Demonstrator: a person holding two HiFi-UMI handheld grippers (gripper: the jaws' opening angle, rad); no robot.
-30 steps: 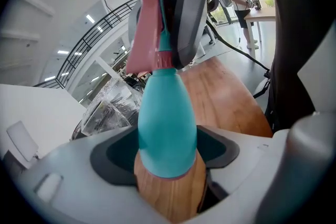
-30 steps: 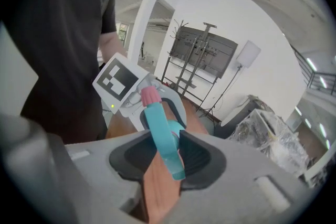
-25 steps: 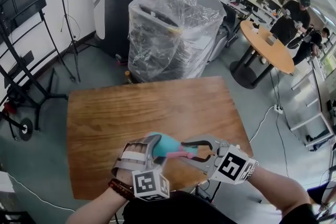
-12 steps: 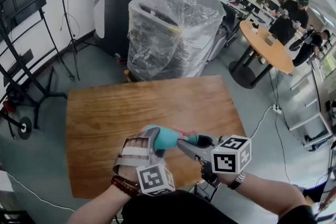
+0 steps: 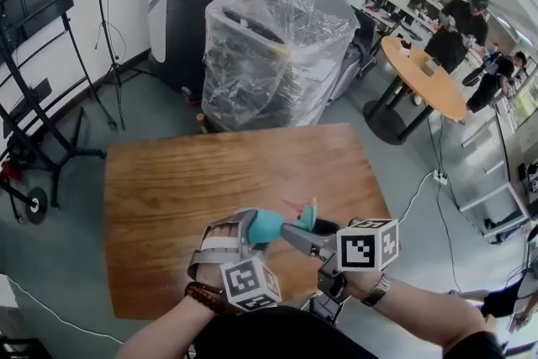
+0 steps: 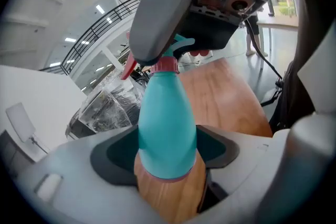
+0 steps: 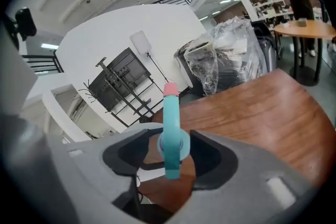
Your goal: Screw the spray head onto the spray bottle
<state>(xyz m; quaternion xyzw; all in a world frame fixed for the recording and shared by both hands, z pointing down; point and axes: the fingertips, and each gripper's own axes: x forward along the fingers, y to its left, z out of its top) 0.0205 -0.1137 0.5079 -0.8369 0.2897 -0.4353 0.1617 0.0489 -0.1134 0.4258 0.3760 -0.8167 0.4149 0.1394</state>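
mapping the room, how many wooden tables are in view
2: the rectangular table nearest the camera, and a round table farther back at upper right; more may be hidden.

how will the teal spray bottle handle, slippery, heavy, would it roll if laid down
The teal plastic spray bottle looks smooth and tapered, so it may slip in the left gripper. Small, so probably light. Its round body would likely roll.

- spray bottle (image 5: 271,224): teal, tapered, lying near level above the 6 o'clock edge of the worktop (image 5: 210,172), neck toward 3 o'clock; base clamped in left hand-held gripper (image 5: 250,224).
- spray head (image 5: 306,217): teal, pink collar and trigger, seated on the neck; thread depth not discernible.
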